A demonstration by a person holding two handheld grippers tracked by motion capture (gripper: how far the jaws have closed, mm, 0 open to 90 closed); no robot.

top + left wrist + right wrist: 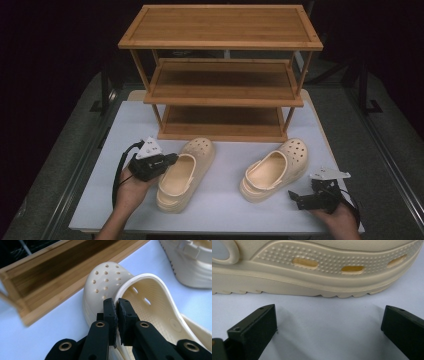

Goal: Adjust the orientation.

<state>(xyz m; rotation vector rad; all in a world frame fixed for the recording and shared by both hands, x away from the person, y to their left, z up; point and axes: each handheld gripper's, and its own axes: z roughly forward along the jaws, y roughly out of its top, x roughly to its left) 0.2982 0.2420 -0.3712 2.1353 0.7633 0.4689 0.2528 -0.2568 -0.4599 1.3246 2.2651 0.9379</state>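
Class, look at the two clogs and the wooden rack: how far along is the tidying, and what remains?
Done: nothing is shelved; the wooden rack has bare shelves. In hand: the left tongs are shut on the side wall of the left clog. Left: lifting that clog onto a shelf, then the right clog, which lies on the white table beside the open right tongs.

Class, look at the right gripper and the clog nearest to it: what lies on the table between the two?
Nothing. In the right gripper view, bare white table runs from the open right gripper to the right clog. The high view agrees.
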